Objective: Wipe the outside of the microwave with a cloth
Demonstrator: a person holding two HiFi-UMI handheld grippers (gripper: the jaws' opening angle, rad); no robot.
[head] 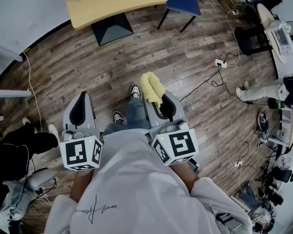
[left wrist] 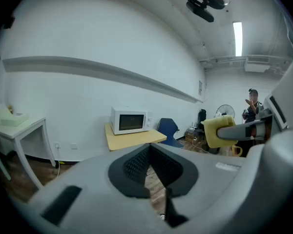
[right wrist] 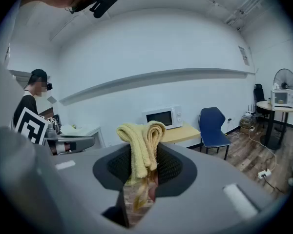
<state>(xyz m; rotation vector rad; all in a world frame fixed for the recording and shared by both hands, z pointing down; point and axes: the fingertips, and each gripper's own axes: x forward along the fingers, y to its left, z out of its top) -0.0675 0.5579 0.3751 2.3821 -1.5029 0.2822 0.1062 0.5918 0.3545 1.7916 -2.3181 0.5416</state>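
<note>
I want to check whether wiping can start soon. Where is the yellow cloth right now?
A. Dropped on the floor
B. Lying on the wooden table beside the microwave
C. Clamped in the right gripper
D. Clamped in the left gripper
C: the yellow cloth is pinched between the jaws of the right gripper, with the microwave far off on its table.

You held both grippers low before your waist, side by side and pointing forward. Your left gripper had its jaws together on nothing. Your right gripper had its jaws clamped on the yellow cloth.
</note>
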